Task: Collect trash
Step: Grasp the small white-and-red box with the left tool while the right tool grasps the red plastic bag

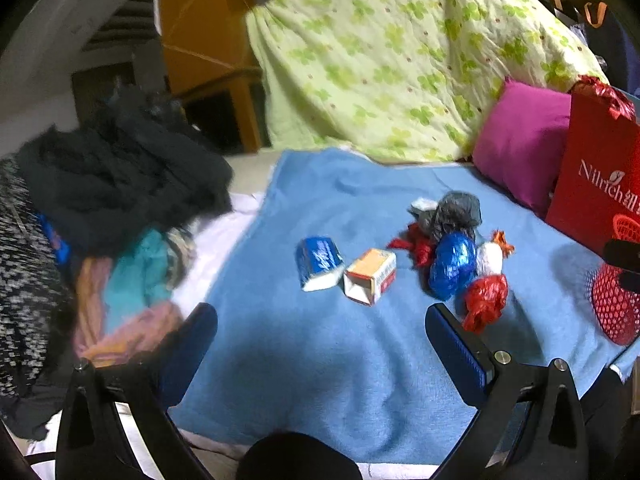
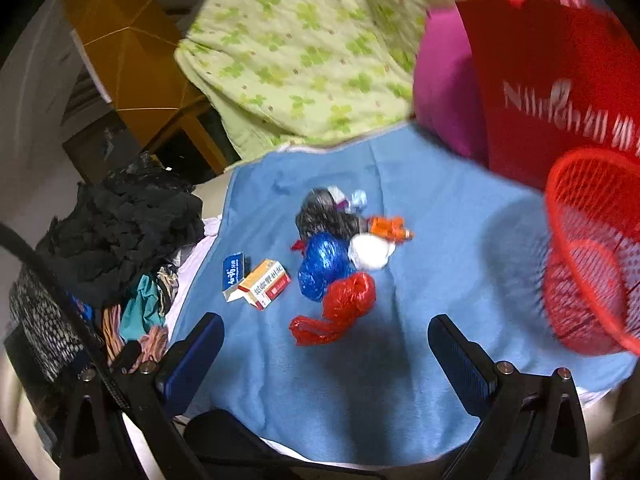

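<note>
Both grippers wide, empty: left gripper (image 1: 320, 344), right gripper (image 2: 326, 354). Trash pile (image 2: 340, 256) on blue blanket (image 2: 420, 360) ahead of both, apart; red wad (image 2: 340, 310) nearest right gripper. Red basket (image 2: 592, 256) to the right.

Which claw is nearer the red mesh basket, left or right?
Right. The right claw hovers open over the blue blanket with the basket looming close beside its right finger. The left claw, also open, sees the basket smaller, at its far right edge.
</note>
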Demonstrator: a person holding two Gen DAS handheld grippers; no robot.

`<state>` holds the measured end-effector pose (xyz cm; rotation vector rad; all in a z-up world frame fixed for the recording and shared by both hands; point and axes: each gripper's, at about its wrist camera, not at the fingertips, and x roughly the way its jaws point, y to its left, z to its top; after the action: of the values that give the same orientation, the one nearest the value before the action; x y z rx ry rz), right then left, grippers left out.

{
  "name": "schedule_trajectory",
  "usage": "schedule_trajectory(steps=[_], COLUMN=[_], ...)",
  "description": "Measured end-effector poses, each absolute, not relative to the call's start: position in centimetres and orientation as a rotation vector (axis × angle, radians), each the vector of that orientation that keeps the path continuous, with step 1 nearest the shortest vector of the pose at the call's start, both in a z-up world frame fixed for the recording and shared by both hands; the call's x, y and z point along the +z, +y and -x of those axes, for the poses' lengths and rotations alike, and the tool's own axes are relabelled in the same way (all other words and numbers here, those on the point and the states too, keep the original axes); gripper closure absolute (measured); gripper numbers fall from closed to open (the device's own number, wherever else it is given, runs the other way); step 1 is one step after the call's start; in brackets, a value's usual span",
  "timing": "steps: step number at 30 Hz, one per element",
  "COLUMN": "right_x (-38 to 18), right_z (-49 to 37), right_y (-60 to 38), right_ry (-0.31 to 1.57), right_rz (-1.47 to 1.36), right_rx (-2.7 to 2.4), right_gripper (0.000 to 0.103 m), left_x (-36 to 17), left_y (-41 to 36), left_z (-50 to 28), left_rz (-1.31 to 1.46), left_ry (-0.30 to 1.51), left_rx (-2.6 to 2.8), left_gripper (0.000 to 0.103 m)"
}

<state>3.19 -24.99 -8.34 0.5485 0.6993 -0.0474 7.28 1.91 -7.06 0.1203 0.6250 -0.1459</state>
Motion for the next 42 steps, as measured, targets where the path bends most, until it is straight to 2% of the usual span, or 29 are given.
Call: schedule_trajectory(steps=[1,3,5,14,16,18,19,21,22,23,24,25,26,27,30,42], right_x=[-9.4,-11.5,-13.4,-20.0,-21.1,-22.3,-22.8,-23.2,-23.2,-23.2,-23.3,-23.2,-23.0,-22.8,-21.6,-14.5], right_z=[-4.2,-6.2,-8.1,-15.7,-16.8,-17.6,-17.7,-17.7,-17.5,-17.3,-17.0,-16.7,-16.3,-16.0,-14.8,-7.4], right_y=[-25.5,-26.0,-26.2,-25.9,-25.8,-25.7,-25.6,-25.3,-25.2,-25.2,-25.3,-25.3,-25.4,-25.5,-25.8,-29.2], right_ry=[0.723,0.773,0.822,0.976,1.015,1.048,1.061,1.065,1.062,1.059,1.057,1.051,1.043,1.034,0.989,0.795], right_rz=[-0.584,-0.64,-0.674,-0.786,-0.781,-0.791,-0.795,-0.77,-0.759,-0.757,-0.759,-0.759,-0.756,-0.754,-0.739,-0.665], right_rx=[-0.039,-0.023,-0.013,-0.006,-0.027,-0.016,-0.003,0.007,0.017,0.025,0.039,0.049,0.054,0.06,0.084,0.068], right_gripper=[0.002,0.012,0.016,0.016,0.022,0.034,0.036,0.05,0.053,0.06,0.063,0.064,0.065,0.066,0.068,0.074], left_x=[-7.8,-9.3,-10.5,-13.1,-14.1,-14.8,-15.2,-16.5,-17.1,-17.7,-18.5,-19.0,-19.4,-20.0,-19.9,-13.6], left_y=[1.9,2.1,2.1,0.4,-0.9,-2.4,-3.1,-4.3,-4.8,-5.3,-5.6,-5.8,-5.9,-6.0,-5.8,-5.2], left_z=[-8.1,-10.0,-11.6,-19.7,-22.2,-24.2,-25.0,-26.8,-27.6,-28.3,-29.0,-29.4,-29.7,-30.0,-29.6,-19.8], left_rz=[-0.105,-0.076,-0.041,-0.148,-0.206,-0.27,-0.298,-0.35,-0.366,-0.381,-0.397,-0.404,-0.402,-0.395,-0.359,-0.28], left_ry=[0.64,0.683,0.7,0.787,0.826,0.838,0.841,0.882,0.912,0.94,0.973,1.0,1.022,1.058,1.052,0.864], left_rx=[-0.163,-0.204,-0.239,-0.338,-0.354,-0.363,-0.367,-0.384,-0.401,-0.412,-0.409,-0.404,-0.407,-0.413,-0.436,-0.497], left_gripper=[0.0,0.0,0.0,0.0,0.0,0.0,0.0,0.0,0.002,0.006,0.016,0.024,0.041,0.045,0.052,0.053])
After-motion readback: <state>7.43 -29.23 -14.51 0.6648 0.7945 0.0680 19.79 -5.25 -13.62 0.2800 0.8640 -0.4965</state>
